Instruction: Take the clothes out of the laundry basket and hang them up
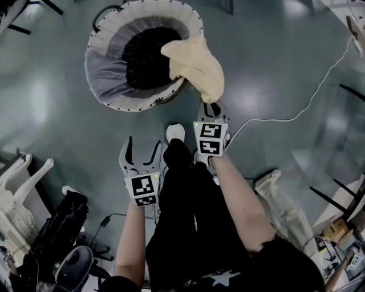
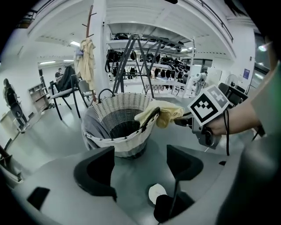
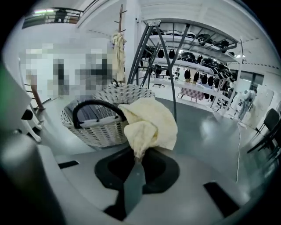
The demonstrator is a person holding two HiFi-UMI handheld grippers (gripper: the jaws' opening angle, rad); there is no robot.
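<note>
Clearly the yellow garment (image 1: 197, 65) is soft and light, draped limply over the rim of the laundry basket (image 1: 154, 10), so a pinch on a bunched fold should carry it. The right gripper (image 1: 212, 107) clamps its near edge; the left gripper (image 1: 142, 149) hangs empty, jaws wide.

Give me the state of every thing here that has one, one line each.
right hand-held gripper, shut on the yellow garment.
left hand-held gripper, open, empty.
yellow garment, partly out, draped over the basket's rim.
laundry basket, upright on the floor.
grey cloth, hanging over the basket's rim.
</note>
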